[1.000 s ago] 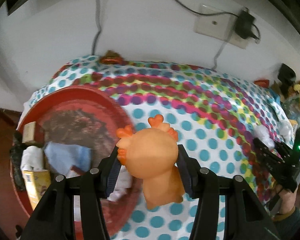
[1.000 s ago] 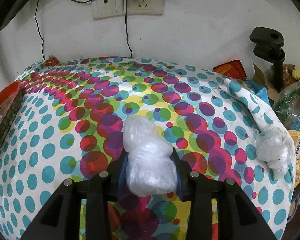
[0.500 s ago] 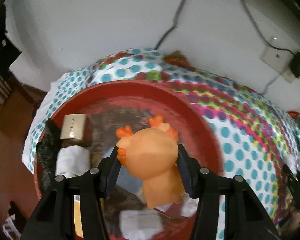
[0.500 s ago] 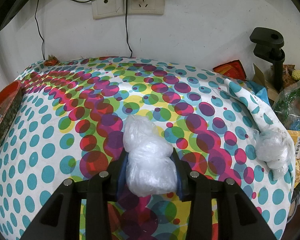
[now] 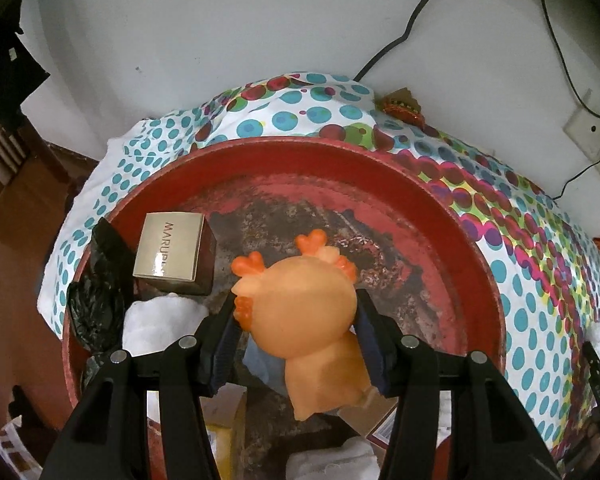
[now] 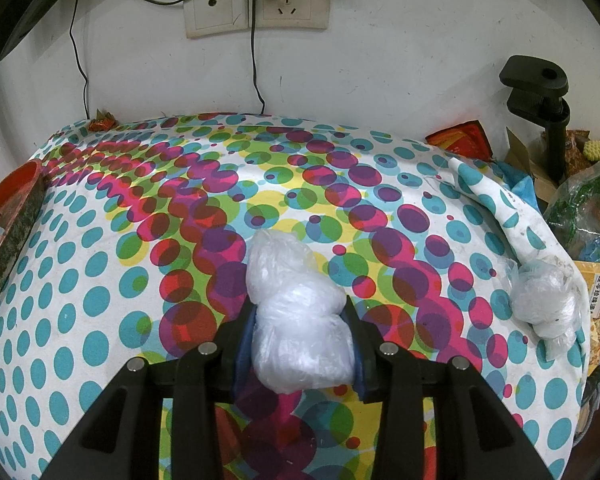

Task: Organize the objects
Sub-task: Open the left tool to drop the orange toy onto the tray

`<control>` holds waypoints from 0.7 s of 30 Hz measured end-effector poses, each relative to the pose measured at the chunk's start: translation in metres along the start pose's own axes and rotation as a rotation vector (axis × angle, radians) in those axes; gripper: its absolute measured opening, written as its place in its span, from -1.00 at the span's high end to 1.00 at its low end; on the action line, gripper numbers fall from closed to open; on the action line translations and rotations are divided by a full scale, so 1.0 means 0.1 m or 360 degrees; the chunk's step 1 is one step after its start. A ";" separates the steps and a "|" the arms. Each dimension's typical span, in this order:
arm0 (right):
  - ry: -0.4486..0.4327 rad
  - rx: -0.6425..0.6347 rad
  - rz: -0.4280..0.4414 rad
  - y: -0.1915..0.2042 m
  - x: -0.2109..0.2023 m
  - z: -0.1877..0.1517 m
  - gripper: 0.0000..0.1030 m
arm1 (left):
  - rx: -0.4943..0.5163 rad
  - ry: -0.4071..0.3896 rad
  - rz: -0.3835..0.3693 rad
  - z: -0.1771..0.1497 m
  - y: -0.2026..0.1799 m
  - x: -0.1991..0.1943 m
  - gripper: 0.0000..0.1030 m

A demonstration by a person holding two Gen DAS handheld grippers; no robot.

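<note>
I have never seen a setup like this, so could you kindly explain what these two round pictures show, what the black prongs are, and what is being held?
There is no robot here: a person holds a two-finger gripper in each hand, and a fisheye camera on each one looks forward along its black fingers, which is why the pictures look round and bent.

The left wrist view shows the left gripper closed on an orange rubber toy, held over a big red tray. In the tray lie a gold box, a black bag and some white wads.

The right wrist view shows the right gripper closed on a crumpled clear plastic bag, above a spotted tablecloth. A second plastic bundle lies at the cloth's right edge, and the tray's rim peeks in at the far left.
</note>
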State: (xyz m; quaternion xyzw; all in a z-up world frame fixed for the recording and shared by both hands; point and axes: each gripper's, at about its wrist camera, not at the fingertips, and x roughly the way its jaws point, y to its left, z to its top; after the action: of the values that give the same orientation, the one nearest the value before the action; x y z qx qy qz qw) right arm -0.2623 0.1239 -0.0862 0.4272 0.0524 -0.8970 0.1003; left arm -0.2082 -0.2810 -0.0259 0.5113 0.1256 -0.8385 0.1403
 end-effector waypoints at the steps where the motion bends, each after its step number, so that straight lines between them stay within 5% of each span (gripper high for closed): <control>1: 0.0000 0.0001 0.0001 0.00 0.00 0.00 0.22 | -0.0003 -0.0001 -0.0014 0.00 0.00 0.00 0.00; 12: 0.0000 -0.0024 0.0023 0.00 0.00 0.00 0.22 | 0.0061 -0.0081 0.0009 -0.04 -0.01 -0.10 -0.06; 21: 0.0000 -0.0027 0.0022 -0.01 -0.01 0.01 0.22 | 0.0154 -0.0221 0.0050 -0.11 -0.09 -0.44 -0.64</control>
State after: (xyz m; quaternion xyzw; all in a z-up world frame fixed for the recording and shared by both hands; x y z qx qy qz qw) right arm -0.2625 0.1247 -0.0851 0.4267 0.0572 -0.8958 0.1102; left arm -0.1837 -0.2641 0.0089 0.4601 0.0668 -0.8747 0.1368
